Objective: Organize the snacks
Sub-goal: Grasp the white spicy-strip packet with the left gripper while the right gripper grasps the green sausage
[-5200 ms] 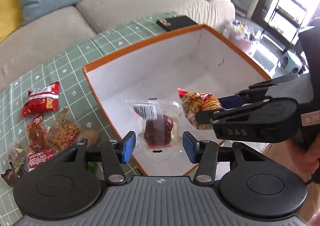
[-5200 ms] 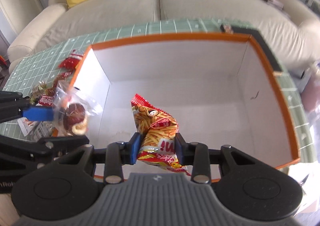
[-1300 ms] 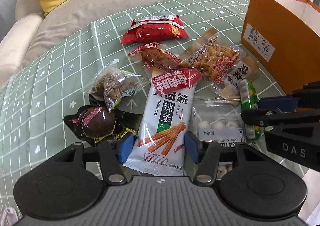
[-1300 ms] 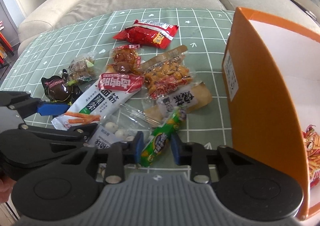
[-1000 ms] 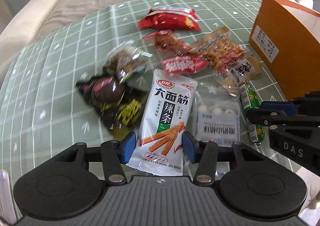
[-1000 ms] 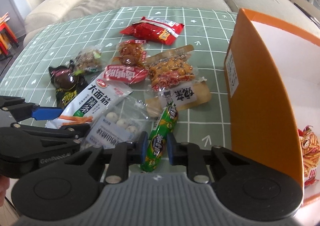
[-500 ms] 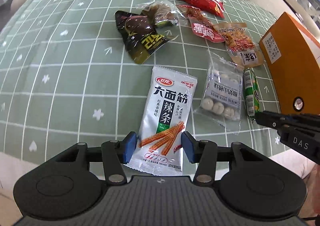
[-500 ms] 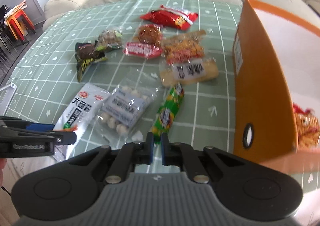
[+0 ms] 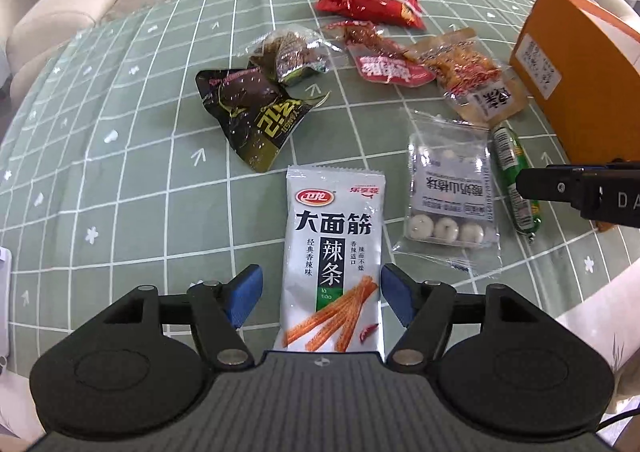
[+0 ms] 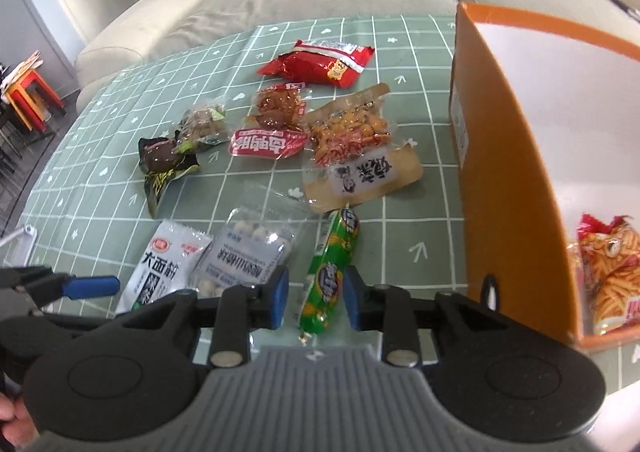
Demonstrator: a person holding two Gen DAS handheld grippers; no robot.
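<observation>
Both grippers reopened vs 0.5s ago: left gripper fingers wide around white strip pack, right gripper fingers around green sausage, both flat on counter; light, slippery film, pinch mid-body.

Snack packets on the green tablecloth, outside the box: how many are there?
8: red bag farthest, chicken pack, nut pouch, dark packet, tofu pack, white strip pack, ball pack, green sausage.
</observation>
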